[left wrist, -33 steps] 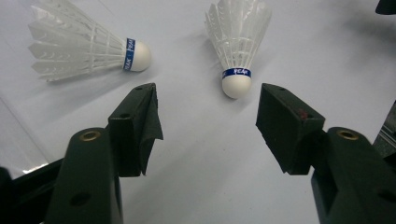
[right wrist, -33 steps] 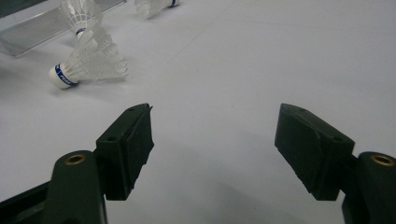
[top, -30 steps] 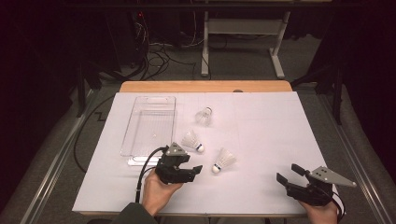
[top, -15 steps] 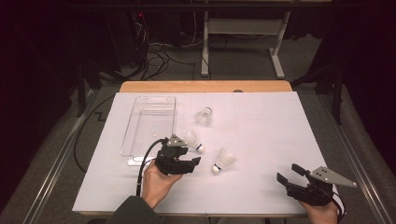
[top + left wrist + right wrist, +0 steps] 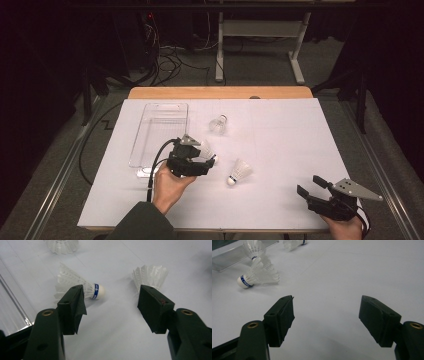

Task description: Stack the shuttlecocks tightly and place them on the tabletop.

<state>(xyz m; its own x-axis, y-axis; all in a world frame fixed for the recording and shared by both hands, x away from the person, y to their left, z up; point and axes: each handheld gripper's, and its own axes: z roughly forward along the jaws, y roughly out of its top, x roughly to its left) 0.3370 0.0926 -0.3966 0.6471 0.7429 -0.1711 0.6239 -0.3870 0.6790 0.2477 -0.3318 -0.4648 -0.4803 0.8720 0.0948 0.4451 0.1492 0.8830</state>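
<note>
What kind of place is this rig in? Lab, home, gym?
Probably a lab or recording studio, not a home: black curtains around the table, loose cables on the grey floor, a bare desk frame behind, and a white sheet as work surface.

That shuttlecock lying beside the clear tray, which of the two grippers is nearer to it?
The left. The left gripper hangs right over that shuttlecock, jaws open. The right gripper waits at the table's near right corner, well away from it.
</note>
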